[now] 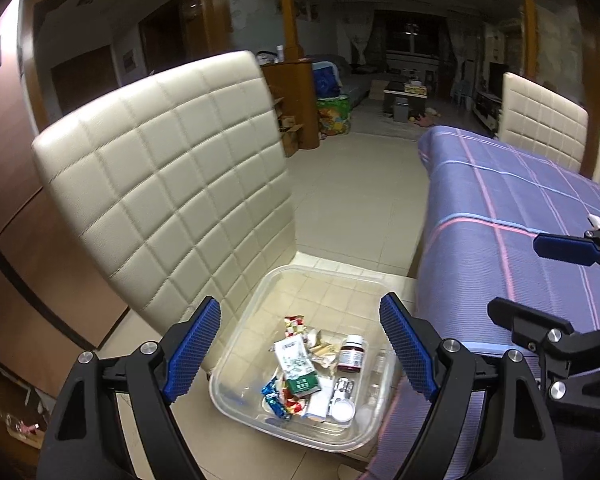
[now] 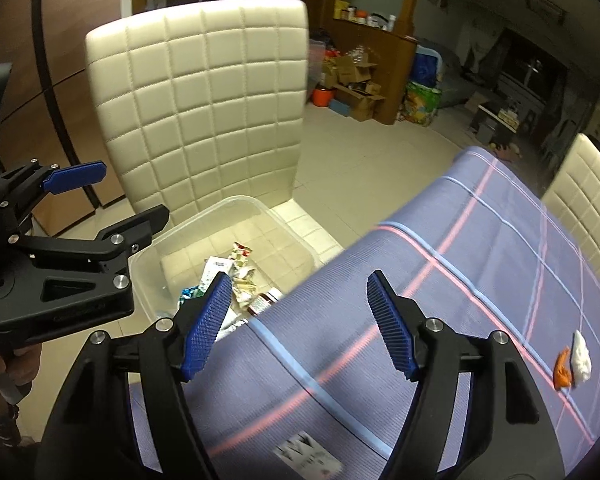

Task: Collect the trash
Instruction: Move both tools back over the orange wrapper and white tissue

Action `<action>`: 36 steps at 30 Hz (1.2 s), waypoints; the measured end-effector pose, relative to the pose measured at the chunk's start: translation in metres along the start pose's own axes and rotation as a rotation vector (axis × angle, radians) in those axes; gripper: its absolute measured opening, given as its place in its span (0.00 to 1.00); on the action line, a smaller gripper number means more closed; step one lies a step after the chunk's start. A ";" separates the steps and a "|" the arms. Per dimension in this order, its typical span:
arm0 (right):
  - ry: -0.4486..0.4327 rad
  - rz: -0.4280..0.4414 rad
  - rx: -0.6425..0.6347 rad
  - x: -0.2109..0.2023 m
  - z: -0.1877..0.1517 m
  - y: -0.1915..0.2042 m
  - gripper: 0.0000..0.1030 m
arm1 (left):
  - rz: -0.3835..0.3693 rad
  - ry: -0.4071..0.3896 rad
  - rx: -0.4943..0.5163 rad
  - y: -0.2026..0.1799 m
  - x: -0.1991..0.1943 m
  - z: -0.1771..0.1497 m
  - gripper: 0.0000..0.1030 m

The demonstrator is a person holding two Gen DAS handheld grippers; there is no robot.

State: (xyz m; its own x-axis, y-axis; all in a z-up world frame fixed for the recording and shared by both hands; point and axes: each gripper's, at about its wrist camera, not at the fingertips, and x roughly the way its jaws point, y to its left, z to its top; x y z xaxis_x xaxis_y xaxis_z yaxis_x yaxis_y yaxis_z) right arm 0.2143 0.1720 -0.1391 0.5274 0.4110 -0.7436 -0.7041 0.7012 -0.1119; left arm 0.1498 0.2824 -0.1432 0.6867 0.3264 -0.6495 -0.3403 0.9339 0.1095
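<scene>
Most of the trash is already lying in the clear tub point(image 1: 300, 360) on the cream chair point(image 1: 172, 184): wrappers, a small carton point(image 1: 300, 376), a dark bottle point(image 1: 352, 356). Two scraps, an orange peel point(image 2: 562, 368) and a white wad point(image 2: 581, 356), are still waiting on the plaid tablecloth point(image 2: 480, 264). Left gripper point(image 1: 300, 352) and right gripper point(image 2: 298, 328) are both gaping wide, holding nothing.

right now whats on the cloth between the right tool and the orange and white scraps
Only bare plaid tablecloth, as the right wrist view shows. Nothing lies between the open right tool and the orange scrap and white scrap.
</scene>
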 end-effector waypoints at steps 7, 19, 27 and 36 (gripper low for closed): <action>-0.021 -0.050 0.065 -0.027 -0.022 -0.038 0.68 | -0.051 -0.021 0.072 -0.049 -0.015 0.009 0.78; -0.027 -0.207 0.228 -0.073 -0.087 -0.148 0.67 | -0.216 -0.019 0.243 -0.184 -0.027 0.021 0.78; 0.036 -0.330 0.348 -0.087 -0.143 -0.238 0.42 | -0.361 0.031 0.313 -0.282 -0.016 0.029 0.78; 0.067 -0.367 0.469 -0.092 -0.189 -0.311 0.38 | -0.435 0.093 0.389 -0.373 0.001 0.033 0.78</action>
State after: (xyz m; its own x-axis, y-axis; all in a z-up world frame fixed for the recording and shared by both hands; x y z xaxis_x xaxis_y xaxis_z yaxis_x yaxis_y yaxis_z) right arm 0.2951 -0.1944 -0.1601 0.6542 0.0665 -0.7534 -0.1885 0.9790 -0.0773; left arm 0.2984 -0.0610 -0.1596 0.6450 -0.0962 -0.7581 0.2327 0.9697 0.0749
